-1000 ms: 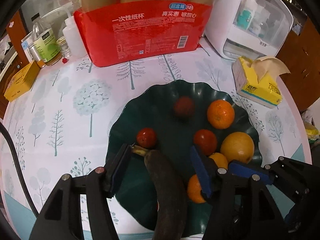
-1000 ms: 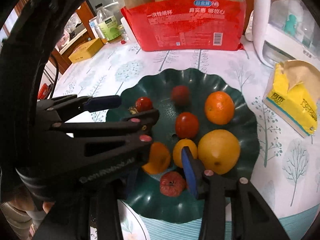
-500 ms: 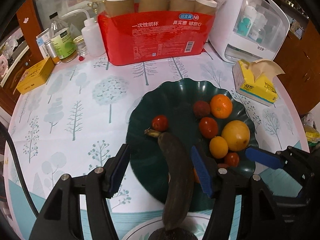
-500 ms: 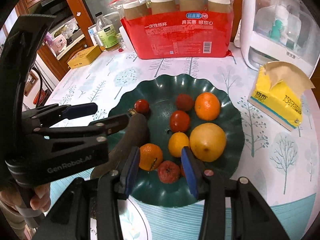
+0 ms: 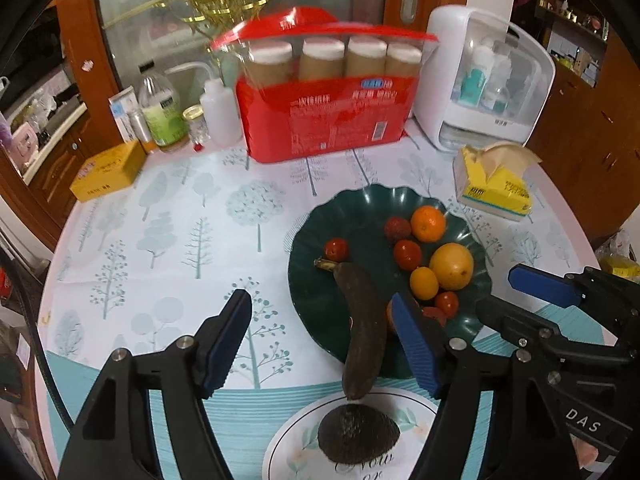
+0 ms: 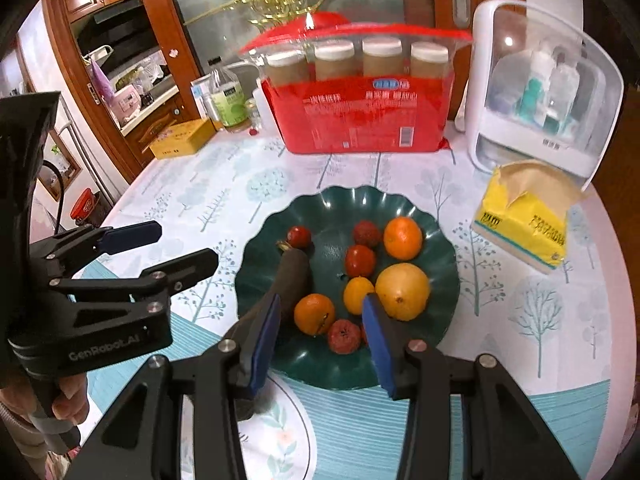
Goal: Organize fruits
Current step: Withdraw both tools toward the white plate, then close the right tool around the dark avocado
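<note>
A dark green wavy plate point(image 5: 360, 208) point(image 6: 320, 208) holds oranges, a big yellow citrus point(image 5: 451, 266) point(image 6: 402, 291), small red fruits and a blackened banana point(image 5: 362, 328) point(image 6: 294, 276) whose end hangs over the plate's near rim. A dark avocado point(image 5: 358, 434) lies on a white floral plate point(image 5: 288, 440) point(image 6: 280, 432) in front. My left gripper point(image 5: 320, 340) is open and empty, above the table in front of the green plate. My right gripper point(image 6: 320, 340) is open and empty, over the plate's near edge.
At the back stand a red pack of paper cups point(image 5: 328, 120), a white cabinet box point(image 5: 488, 80), bottles point(image 5: 164, 116) and a yellow box point(image 5: 106, 170). A yellow tissue pack point(image 5: 494, 184) lies right of the green plate.
Both grippers have pulled back and up from the green plate. The banana that lay between the left fingers now rests on the plate, free of them. The avocado plate has come into view.
</note>
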`<state>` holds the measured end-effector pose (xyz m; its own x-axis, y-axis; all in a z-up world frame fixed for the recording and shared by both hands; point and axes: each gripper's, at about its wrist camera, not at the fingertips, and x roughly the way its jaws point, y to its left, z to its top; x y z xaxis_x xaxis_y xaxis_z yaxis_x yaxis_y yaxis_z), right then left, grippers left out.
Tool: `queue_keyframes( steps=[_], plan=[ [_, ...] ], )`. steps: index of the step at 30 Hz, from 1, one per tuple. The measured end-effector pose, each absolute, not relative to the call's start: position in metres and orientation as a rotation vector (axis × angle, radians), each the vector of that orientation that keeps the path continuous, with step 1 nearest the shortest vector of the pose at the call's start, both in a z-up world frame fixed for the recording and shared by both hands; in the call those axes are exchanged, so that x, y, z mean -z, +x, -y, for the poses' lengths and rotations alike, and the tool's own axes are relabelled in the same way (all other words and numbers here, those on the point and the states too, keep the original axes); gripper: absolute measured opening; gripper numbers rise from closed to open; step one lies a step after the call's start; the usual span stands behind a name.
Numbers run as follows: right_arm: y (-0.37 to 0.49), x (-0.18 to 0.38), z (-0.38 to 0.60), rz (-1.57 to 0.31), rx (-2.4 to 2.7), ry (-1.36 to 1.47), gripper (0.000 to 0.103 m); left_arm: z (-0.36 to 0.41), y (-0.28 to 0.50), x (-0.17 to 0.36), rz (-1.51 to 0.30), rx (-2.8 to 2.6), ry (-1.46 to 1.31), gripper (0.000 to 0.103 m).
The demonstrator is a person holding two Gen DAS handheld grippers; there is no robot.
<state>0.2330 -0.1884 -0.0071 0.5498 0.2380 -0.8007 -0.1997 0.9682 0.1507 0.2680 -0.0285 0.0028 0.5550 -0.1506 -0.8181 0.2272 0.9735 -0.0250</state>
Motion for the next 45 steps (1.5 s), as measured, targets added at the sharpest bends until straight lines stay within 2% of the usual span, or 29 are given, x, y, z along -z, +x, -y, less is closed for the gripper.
queue_keyframes(
  steps=[3, 16, 23, 28, 35, 45],
  plan=[
    [0.222, -0.006, 0.187, -0.933, -0.257, 0.036, 0.043, 0.026, 0.254, -0.018, -0.922, 0.213, 0.094, 0.079],
    [0.169, -0.055, 0.172, -0.838, -0.256, -0.015, 0.043, 0.012, 0.19, -0.07, -0.813, 0.187, 0.107, 0.089],
    [0.14, -0.072, 0.162, -0.795, -0.288, -0.032, 0.044, -0.003, 0.162, -0.079, -0.787, 0.163, 0.072, 0.096],
    [0.125, -0.069, 0.157, -0.783, -0.312, -0.035, 0.048, -0.013, 0.141, -0.07, -0.769, 0.131, 0.068, 0.099],
    [0.109, -0.045, 0.152, -0.79, -0.334, -0.023, 0.048, -0.025, 0.119, -0.042, -0.775, 0.095, 0.051, 0.101],
    [0.109, 0.017, 0.131, -0.85, -0.341, -0.074, 0.048, -0.054, 0.11, 0.031, -0.849, -0.005, 0.007, 0.102]
  ],
)
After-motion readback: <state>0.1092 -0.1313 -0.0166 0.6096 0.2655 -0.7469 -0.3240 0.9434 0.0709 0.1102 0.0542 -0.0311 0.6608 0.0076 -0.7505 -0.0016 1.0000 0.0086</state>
